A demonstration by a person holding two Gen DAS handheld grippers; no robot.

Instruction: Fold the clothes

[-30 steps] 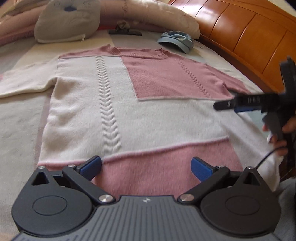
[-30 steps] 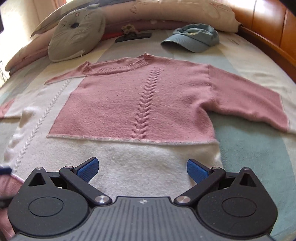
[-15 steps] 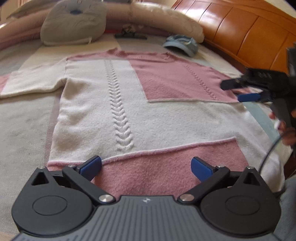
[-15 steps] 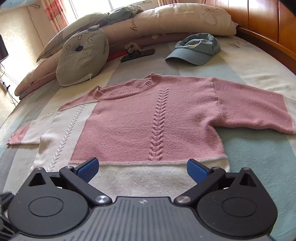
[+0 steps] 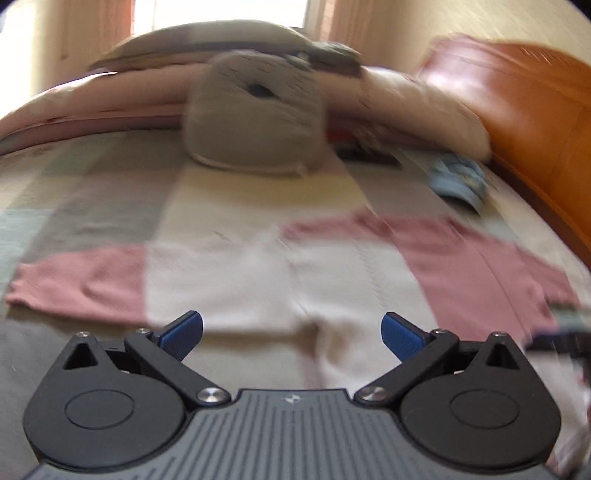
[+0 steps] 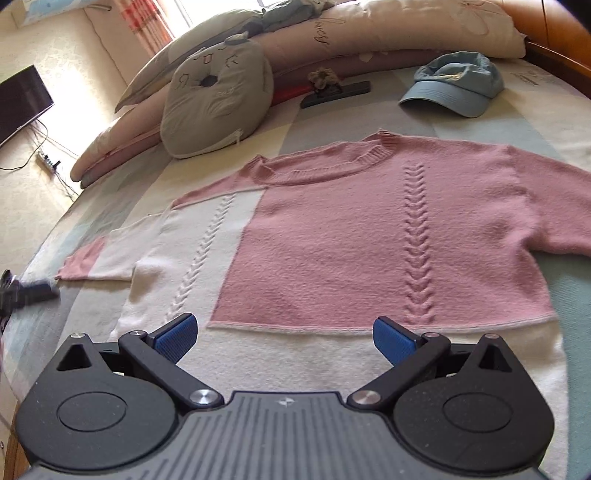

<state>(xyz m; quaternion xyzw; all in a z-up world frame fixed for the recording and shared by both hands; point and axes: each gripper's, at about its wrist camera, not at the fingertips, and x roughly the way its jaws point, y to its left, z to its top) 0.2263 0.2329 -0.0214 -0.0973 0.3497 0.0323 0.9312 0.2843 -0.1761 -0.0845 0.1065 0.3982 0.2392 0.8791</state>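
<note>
Sweater (image 6: 369, 236), pink and white knit, lies spread flat on the bed (image 6: 546, 122), front up, neckline toward the pillows (image 6: 406, 29); both sleeves out to the sides; left sleeve (image 5: 85, 284) has a pink cuff end; left gripper (image 5: 291, 330) spread wide, blue pads (image 5: 183, 330) far apart, nothing between them, held over the white sleeve/body junction, contact with cloth not discernible (frame motion-blurred); right gripper (image 6: 282, 334) also released and wide, empty, poised over the white lower panel near the hem; left gripper's dark tip appears at the far-left edge of the right wrist view, just beside the pink cuff; grey cushion (image 6: 218, 99), blue cap (image 6: 456, 86) and a dark flat object (image 6: 336, 94) sit beyond the neckline, apart from the sweater.
</note>
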